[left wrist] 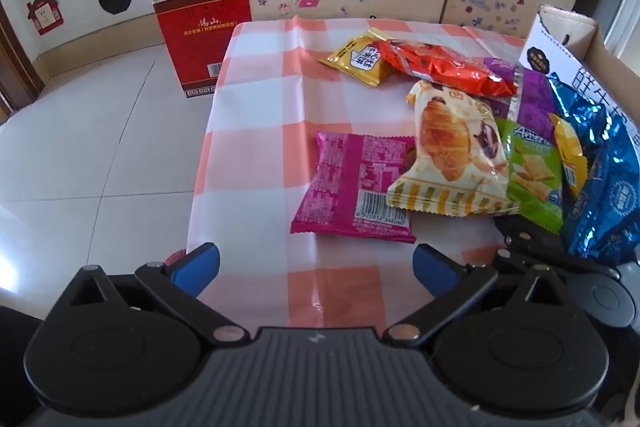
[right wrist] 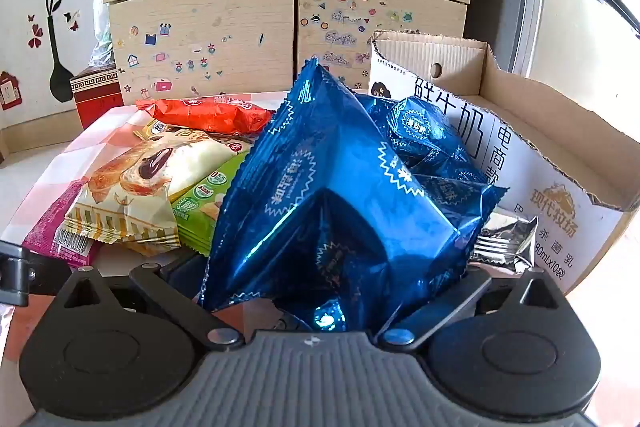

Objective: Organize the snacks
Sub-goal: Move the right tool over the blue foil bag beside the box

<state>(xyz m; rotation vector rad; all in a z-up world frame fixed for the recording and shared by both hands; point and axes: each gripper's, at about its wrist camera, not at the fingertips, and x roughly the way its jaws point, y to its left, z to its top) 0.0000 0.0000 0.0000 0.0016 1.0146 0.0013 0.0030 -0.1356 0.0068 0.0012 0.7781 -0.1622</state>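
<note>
My left gripper hangs open over the checked tablecloth, its blue pads spread with nothing between them. A pink packet lies just ahead of it. Beyond that lie a croissant packet, a green packet, a purple one, an orange-red one and a yellow one. My right gripper stands spread wide, with a big shiny blue bag standing between its arms and hiding both fingertips. Smaller blue packets sit behind the bag. An open cardboard box stands at the right.
A silver packet lies against the box's front wall. A stickered wooden cabinet stands behind the table. A red carton stands on the tiled floor left of the table, whose left edge drops off there.
</note>
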